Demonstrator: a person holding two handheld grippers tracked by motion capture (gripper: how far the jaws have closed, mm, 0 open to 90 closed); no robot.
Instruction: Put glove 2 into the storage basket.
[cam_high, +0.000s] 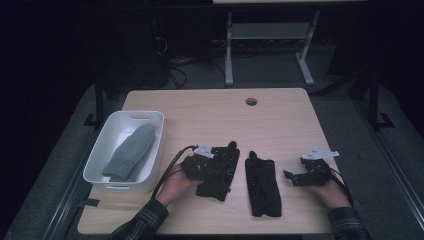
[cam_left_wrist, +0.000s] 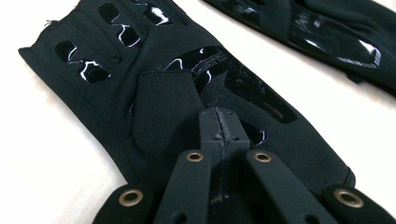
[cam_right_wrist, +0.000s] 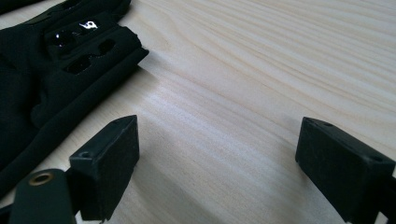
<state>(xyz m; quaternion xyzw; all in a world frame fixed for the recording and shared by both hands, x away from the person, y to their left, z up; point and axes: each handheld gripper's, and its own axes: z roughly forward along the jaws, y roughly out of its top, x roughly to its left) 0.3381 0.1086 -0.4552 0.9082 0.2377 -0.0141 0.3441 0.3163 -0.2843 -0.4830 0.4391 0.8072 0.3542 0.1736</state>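
Left gripper (cam_left_wrist: 223, 133) has its jaws pinched shut on the left glove (cam_left_wrist: 187, 93). Right gripper (cam_right_wrist: 217, 163) sits jaws wide over bare desk (cam_right_wrist: 243, 70), the other glove (cam_right_wrist: 51, 70) beside them, its far end cut off.

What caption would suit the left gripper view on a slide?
Left tongs shut, pinching a fold of a black glove on the pale table.

Two black gloves (cam_high: 218, 172) (cam_high: 263, 186) with glossy patches, a grey sock (cam_high: 131, 151) in a white bin (cam_high: 156, 137), light wood table (cam_high: 280, 120), plaid sleeves (cam_high: 142, 222).
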